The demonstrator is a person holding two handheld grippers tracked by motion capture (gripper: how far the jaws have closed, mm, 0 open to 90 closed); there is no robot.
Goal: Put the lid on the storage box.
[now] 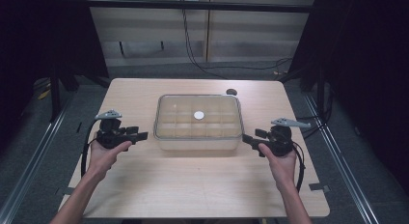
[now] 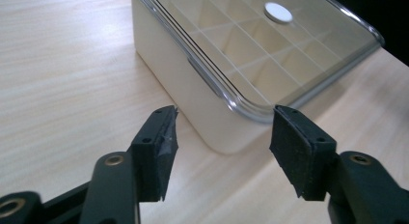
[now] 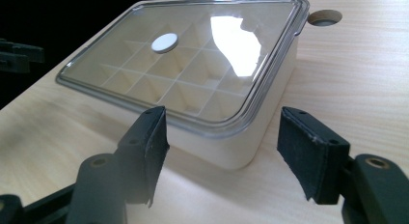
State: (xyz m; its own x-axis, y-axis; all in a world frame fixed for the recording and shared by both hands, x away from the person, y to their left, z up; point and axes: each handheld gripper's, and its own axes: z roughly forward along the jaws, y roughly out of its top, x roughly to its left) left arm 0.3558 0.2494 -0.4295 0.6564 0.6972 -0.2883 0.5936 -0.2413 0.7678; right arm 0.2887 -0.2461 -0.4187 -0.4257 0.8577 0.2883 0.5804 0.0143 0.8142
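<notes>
A cream box with a clear lid stands mid-table, divided inside into several compartments. A white round disc sits at the lid's centre. My left gripper is open just left of the box's near left corner; its jaws frame that corner in the left gripper view. My right gripper is open right beside the box's near right corner, with its jaws spread around that corner in the right gripper view. Nothing is held.
A round hole in the wooden table lies just behind the box's far right corner. Cables trail on the floor behind the table. Dark curtains stand on both sides.
</notes>
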